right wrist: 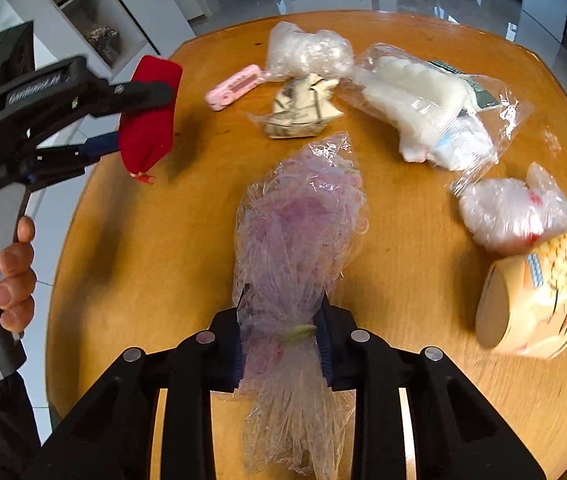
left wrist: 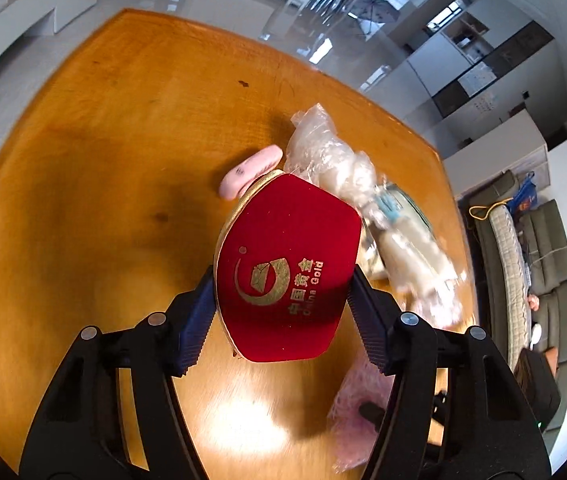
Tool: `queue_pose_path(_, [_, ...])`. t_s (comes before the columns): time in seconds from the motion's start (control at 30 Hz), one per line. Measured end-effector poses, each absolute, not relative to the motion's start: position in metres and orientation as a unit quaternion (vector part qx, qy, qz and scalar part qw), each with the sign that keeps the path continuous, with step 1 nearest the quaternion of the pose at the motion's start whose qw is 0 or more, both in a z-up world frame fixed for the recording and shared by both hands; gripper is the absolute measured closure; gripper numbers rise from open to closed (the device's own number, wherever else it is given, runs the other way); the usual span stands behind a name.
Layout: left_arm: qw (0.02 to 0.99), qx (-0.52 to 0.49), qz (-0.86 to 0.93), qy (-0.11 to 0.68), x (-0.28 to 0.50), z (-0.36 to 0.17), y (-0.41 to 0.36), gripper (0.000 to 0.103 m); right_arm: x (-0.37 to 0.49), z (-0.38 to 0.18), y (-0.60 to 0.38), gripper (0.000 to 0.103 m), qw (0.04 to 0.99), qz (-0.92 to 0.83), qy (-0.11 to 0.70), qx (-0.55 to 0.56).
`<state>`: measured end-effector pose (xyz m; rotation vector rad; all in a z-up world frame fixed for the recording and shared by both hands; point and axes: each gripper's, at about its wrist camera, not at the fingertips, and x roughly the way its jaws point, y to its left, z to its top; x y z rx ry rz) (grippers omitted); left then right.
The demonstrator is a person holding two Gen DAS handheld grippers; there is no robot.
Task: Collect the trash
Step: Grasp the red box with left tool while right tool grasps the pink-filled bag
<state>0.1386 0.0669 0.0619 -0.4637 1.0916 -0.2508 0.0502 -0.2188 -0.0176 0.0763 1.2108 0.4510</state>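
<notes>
My left gripper (left wrist: 283, 308) is shut on a red velvet pouch (left wrist: 287, 268) with gold lettering, lifted above the wooden table (left wrist: 83, 160). From the right wrist view the same pouch (right wrist: 149, 116) hangs between the left gripper's fingers (right wrist: 139, 92) at the table's left edge, a hand on the handle below. My right gripper (right wrist: 283, 340) is shut on a crumpled pinkish clear plastic bag (right wrist: 299, 224), pinched at its tied neck. That bag shows at the lower right of the left wrist view (left wrist: 359, 412).
On the table lie a pink case (right wrist: 233, 87), a crumpled clear wrap (right wrist: 307, 50), a folded printed packet (right wrist: 303, 110), a clear bag of white rolls (right wrist: 423, 108), a balled plastic bag (right wrist: 511, 208) and a tipped paper cup (right wrist: 539, 296). Floor surrounds the table.
</notes>
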Motion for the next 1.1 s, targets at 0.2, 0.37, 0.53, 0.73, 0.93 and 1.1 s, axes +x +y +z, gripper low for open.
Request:
queue_pose_path(0.2, [0.841,-0.200,-0.101,0.493,0.084,0.077,0.090,0.041,0.014,0.006,-0.194,0.073,0.796,0.241,0.555,0.033])
queue_pose_path(0.37, [0.855,-0.196,-0.078,0.474,0.029,0.086,0.120,0.041,-0.018,0.019,-0.161,0.073,0.792,0.270,0.547,0.017])
queue_pose_path(0.53, [0.867,-0.201,-0.050,0.453,-0.030,0.092,0.158,0.041,-0.049,0.026,-0.122,0.073,0.782,0.307,0.542,0.004])
queue_pose_path(0.73, [0.878,-0.208,-0.008,0.432,-0.107,0.090,0.197,0.041,-0.097,0.033,-0.063,0.073,0.763,0.363,0.535,-0.029])
queue_pose_path(0.93, [0.877,-0.231,0.058,0.417,-0.206,0.072,0.250,0.041,-0.158,0.030,0.005,0.073,0.727,0.433,0.528,-0.068])
queue_pose_path(1.1, [0.872,-0.244,0.131,0.403,-0.285,0.056,0.287,0.041,-0.211,0.022,0.061,0.073,0.689,0.489,0.523,-0.111])
